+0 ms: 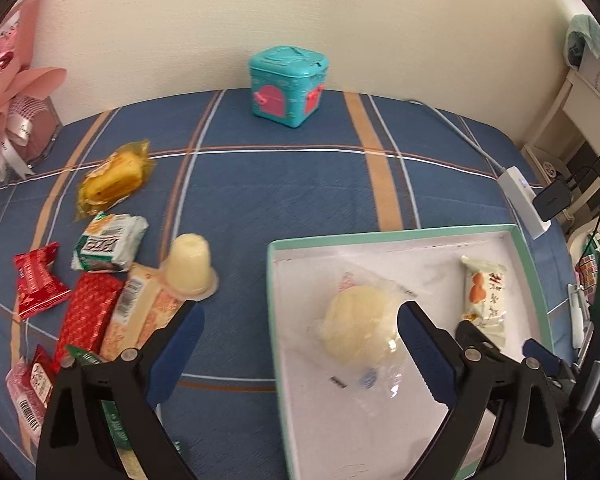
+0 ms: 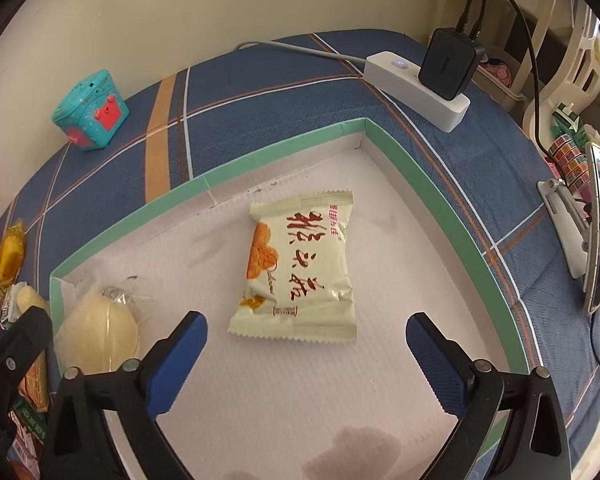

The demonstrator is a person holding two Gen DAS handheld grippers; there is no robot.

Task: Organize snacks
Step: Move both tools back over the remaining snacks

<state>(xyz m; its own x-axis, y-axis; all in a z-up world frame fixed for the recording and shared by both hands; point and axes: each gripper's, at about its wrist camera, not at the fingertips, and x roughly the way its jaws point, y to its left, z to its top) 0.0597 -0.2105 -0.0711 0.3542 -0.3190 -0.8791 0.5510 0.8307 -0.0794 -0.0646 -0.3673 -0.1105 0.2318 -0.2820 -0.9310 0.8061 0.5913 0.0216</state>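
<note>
Both tongs stand wide, gripping nothing: left tongs [image 1: 300, 320] beside the clear-wrapped bun [image 1: 354, 326], right tongs [image 2: 306, 332] over the cream packet [image 2: 298, 268], both in the tray [image 2: 416, 184]; only the left view shows the snack pile [image 1: 96, 296] at lower left

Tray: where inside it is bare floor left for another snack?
In the tray, the far corner behind the cream packet is bare, as is the near floor between both snacks. The clear-wrapped pastry fills the left corner. Outside, the snack pile is crowded.
</note>
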